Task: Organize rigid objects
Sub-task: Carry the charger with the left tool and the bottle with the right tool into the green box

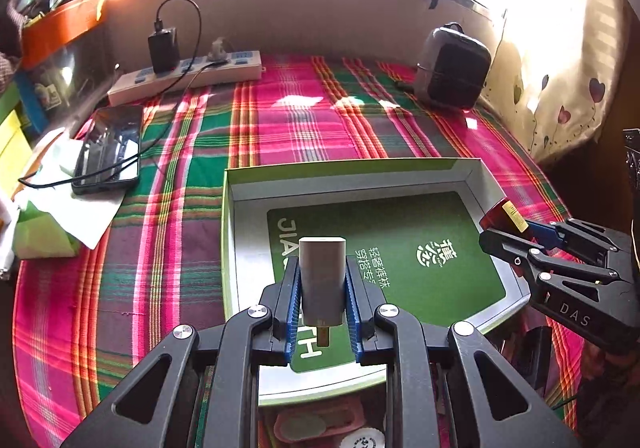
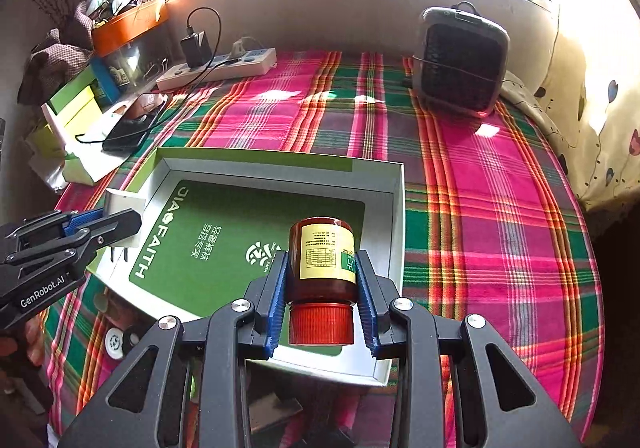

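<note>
Nearest to us, our left gripper (image 1: 322, 284) has its jaws closed on a grey plug-in charger (image 1: 322, 278), held upright with its metal prongs pointing back toward the camera. It hangs above the near left part of a shallow open cardboard box (image 1: 476, 172), whose floor is a green printed card (image 1: 424, 280) with white lettering. Our right gripper (image 2: 322, 280) has its jaws clamped on a dark red bottle (image 2: 322, 256) with a yellow label; the bottle's red ribbed cap (image 2: 321, 324) faces the camera. The bottle sits above the near right part of the same box, close to its right wall. In the right wrist view the left gripper enters from the left, over the box's left rim.

The box rests on a surface covered by a pink, green and red plaid cloth (image 2: 492, 208). Just in front of the box, a few small items lie on the cloth, too hidden to name.

Farther left, a black phone (image 1: 108, 148) lies on pale paper with a cable attached. Beyond it a white power strip (image 1: 188, 78) carries a black adapter (image 1: 162, 48). At the far right stands a grey and black heater-like appliance (image 2: 460, 64).
</note>
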Demonstrator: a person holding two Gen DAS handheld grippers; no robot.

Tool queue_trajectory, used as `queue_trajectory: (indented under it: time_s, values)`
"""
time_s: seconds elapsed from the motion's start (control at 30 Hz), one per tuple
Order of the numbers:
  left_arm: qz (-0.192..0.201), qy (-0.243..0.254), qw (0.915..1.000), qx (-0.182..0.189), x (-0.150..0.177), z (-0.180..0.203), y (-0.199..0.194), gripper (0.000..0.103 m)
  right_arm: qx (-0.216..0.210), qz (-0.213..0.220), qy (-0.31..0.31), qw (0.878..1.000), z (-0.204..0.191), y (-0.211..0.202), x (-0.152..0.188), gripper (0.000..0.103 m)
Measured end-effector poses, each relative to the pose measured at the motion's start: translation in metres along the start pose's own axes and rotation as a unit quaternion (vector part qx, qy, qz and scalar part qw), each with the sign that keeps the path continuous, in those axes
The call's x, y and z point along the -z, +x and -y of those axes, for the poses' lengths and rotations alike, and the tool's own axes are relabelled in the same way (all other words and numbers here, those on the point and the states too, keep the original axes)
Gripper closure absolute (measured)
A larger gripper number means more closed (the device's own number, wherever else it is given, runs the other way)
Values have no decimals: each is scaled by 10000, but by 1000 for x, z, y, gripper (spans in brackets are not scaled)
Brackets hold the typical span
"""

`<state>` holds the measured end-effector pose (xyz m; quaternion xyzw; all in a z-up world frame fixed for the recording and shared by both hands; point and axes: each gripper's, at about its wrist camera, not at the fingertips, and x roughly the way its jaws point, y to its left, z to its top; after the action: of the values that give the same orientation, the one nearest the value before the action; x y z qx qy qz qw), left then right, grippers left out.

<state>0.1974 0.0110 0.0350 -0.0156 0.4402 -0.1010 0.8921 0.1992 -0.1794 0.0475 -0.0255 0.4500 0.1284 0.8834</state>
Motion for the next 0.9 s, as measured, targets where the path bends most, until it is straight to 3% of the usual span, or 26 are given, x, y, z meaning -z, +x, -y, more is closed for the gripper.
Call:
queue_trajectory:
  time_s: [0.23,0.9]
  values:
    - [-92,55,9999,-50,-2,3,16,84,40,-210,-127,9997,-5,22,-3,70]
    - [-144,-64,9999,-60,-3,-2,28,84,156,-239,-198,9994,-4,40,-5,70]
